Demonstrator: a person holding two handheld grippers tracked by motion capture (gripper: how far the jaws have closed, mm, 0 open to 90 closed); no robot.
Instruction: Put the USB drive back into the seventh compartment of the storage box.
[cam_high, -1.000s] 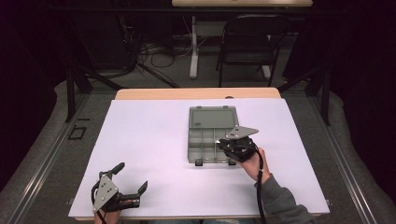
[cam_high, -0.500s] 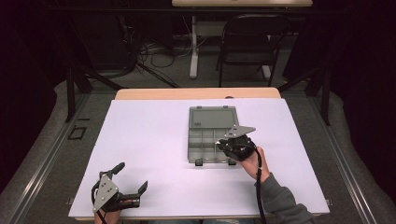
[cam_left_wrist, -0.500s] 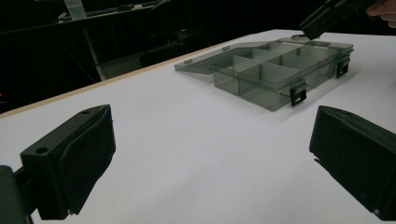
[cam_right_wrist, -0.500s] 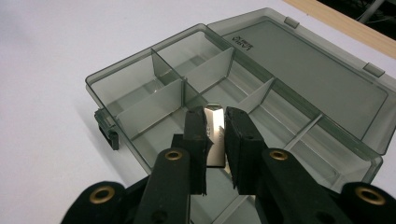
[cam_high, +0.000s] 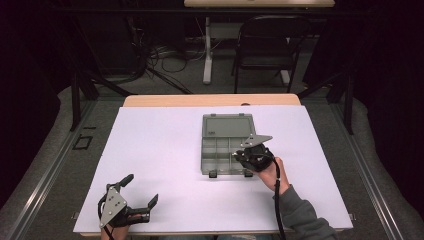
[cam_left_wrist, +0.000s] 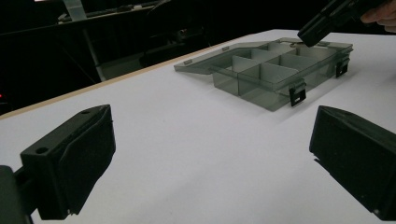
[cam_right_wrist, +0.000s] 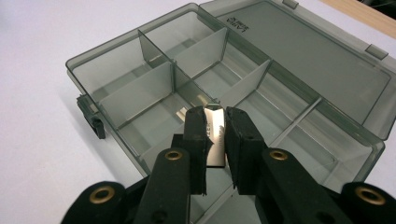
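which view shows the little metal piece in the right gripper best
The right gripper view: the flat metal piece stands pinched between the black fingers, above the open compartment box. In the high view the right gripper covers it. In the left gripper view that gripper's tip is over the box, the piece too small to tell.

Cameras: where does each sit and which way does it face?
High view: above the near table edge, facing forward and down; both hands with claws, left claw open.
Left gripper view: low, along its open jaws toward the organizer box.
Right gripper view: over the box, right claw pinching a metal piece.
All share the box.
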